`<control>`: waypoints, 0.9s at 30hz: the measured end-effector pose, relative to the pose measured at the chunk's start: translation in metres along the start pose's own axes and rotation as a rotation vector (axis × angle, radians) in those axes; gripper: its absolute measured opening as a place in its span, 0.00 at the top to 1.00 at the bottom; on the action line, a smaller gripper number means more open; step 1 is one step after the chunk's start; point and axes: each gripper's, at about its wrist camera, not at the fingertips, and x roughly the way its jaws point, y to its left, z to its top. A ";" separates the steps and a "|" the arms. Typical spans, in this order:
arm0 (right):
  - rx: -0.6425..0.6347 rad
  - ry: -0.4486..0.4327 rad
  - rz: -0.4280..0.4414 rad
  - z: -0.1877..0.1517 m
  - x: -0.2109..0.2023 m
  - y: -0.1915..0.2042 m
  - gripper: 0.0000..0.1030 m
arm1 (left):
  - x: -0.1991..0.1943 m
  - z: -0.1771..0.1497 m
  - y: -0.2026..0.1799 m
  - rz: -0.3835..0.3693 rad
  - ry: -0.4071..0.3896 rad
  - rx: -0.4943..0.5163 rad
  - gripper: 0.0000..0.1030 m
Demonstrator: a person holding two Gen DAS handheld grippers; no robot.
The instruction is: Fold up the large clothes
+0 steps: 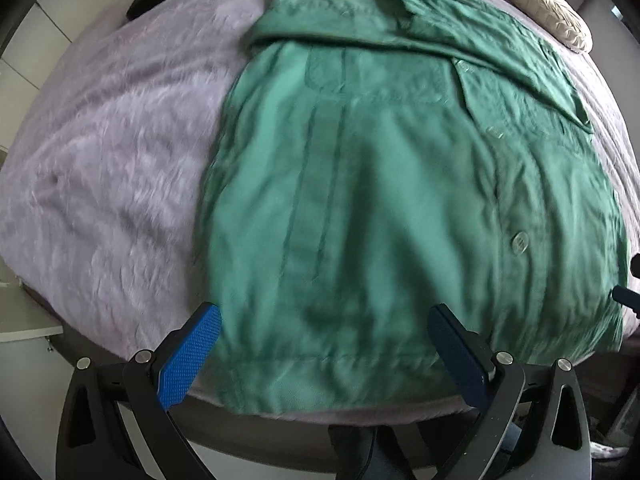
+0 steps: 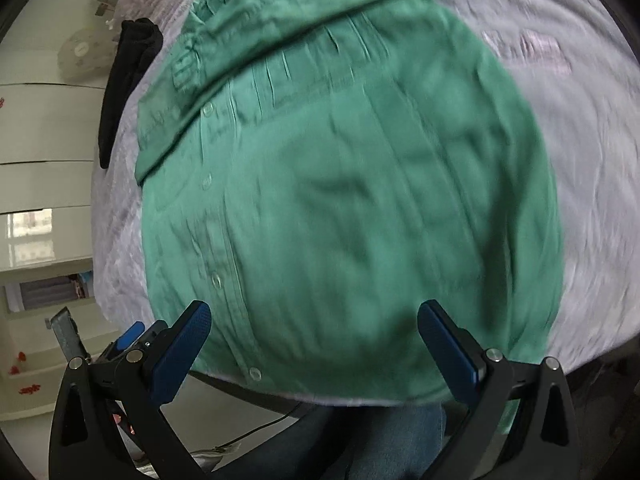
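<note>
Lying lengthwise away from both tools, the shirt [image 1: 360,200] puts its hem nearest; left tool [image 1: 324,344] and right tool [image 2: 314,340] gape wide, empty.

The shirt [image 1: 380,200] lies spread flat on the bed [image 1: 112,168], its hem at the near edge and its collar toward the far edge, with both sleeves folded across the upper part of its front. A cushion [image 1: 548,12] sits at the bed's far edge beyond the collar, and a dark garment [image 2: 128,80] lies along one side edge, apart from the shirt. The left gripper [image 1: 324,336] and right gripper [image 2: 314,332] hover at the near edge over the hem, jaws spread.
</note>
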 end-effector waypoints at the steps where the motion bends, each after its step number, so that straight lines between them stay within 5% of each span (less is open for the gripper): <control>1: 0.008 -0.006 -0.003 -0.006 0.000 -0.001 0.00 | 0.001 -0.003 0.006 -0.006 0.002 -0.004 0.00; 14: 0.211 -0.263 -0.102 -0.036 -0.064 -0.086 0.04 | 0.035 -0.021 0.072 -0.159 0.056 -0.077 0.00; 21: 0.374 -0.179 0.074 -0.043 -0.029 -0.141 0.04 | 0.051 -0.028 0.061 -0.235 0.104 -0.072 0.00; 27: 0.328 -0.206 0.312 -0.038 -0.024 -0.107 0.06 | 0.053 -0.027 0.041 -0.258 0.108 -0.040 0.00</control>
